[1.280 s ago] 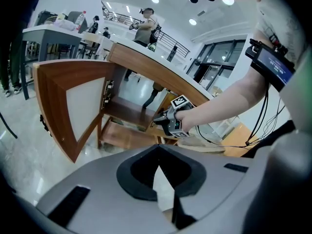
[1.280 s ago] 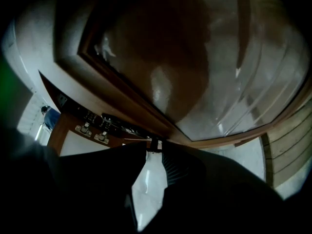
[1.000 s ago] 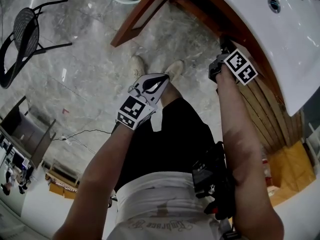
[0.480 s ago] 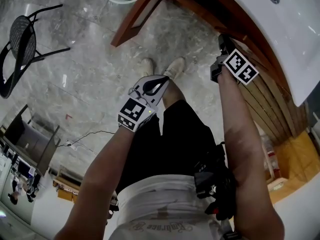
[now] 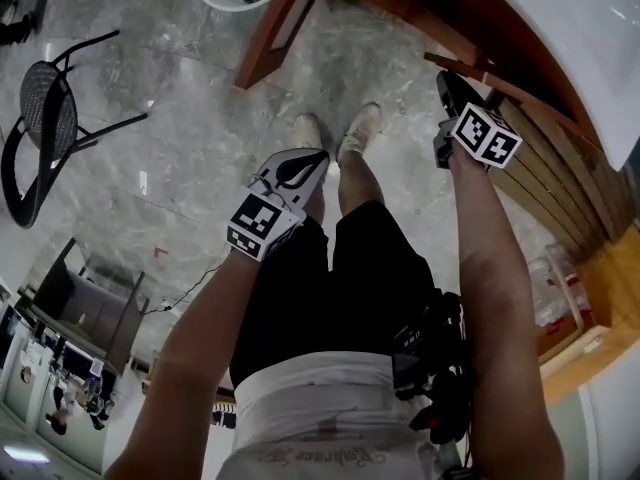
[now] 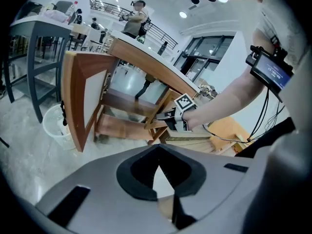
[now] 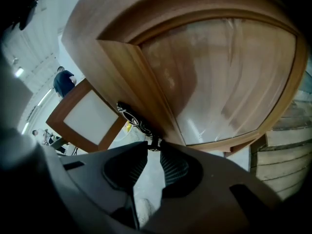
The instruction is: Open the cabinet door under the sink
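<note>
- Right gripper view is the one to look at. The right gripper (image 7: 154, 145) has its jaws round a small dark knob (image 7: 153, 140) on the edge of the right cabinet door (image 7: 219, 72) (the one with the frosted panel). The jaws have just been closing, and the pads look pinched onto the knob at the very tips.
- Where the thing is: that door sits under the white sink (image 5: 600, 38), on the far right of the scene. From the head view it looks swung out only a little way. The left door (image 5: 268, 36) already stands wide open.
- Left gripper (image 5: 318, 158) is closed on nothing. It hangs in front of the person's legs, well apart from the cabinet.
- Doing this step well, imo: it's a tip-only pinch on a tiny knob. I'd pull along the door's arc rather than straight back and let the wrist turn with the hinge. Yank it sideways and I reckon the knob slips out.
- Mind the legs too. The person seems to stand near the door's swing path, so a step back probably helps.
- What one view gives that the others don't: the head view hides the knob behind the gripper and its marker cube, so only the right gripper view shows the contact.
- The left gripper view is the only one seeing the cabinet from the side. It shows shelves (image 6: 124, 104) inside, a white bin (image 6: 52, 126) just beside the open left door, and the right gripper reaching in at the door edge.
</note>
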{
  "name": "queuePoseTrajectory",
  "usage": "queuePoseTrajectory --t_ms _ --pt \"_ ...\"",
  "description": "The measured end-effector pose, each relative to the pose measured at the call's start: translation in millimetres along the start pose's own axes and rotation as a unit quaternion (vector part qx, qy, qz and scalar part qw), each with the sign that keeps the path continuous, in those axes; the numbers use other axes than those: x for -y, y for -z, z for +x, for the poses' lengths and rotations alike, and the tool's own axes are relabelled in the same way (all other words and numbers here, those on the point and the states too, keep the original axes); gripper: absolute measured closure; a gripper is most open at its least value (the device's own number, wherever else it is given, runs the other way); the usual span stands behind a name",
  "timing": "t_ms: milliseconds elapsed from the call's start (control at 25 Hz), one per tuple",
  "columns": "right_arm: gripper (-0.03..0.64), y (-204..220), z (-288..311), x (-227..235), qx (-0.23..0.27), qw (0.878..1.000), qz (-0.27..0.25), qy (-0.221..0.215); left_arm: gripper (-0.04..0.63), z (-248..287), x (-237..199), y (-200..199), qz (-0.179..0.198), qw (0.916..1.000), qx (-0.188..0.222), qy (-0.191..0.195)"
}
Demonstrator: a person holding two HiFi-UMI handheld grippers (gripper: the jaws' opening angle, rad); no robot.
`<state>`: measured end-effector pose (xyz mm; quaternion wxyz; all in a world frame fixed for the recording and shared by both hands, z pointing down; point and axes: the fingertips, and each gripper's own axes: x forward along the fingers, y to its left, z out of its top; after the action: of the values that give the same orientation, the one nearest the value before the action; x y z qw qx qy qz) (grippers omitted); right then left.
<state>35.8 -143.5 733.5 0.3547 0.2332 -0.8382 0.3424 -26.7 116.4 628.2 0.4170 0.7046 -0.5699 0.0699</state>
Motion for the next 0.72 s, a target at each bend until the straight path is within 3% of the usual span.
queuePoseTrajectory --t_ms 720 --pt "0.529 54 -38 3 -0.007 0.998 -0.058 0.007 0.586 -18 -4 21 0.064 0.9948 -0.049 0.062"
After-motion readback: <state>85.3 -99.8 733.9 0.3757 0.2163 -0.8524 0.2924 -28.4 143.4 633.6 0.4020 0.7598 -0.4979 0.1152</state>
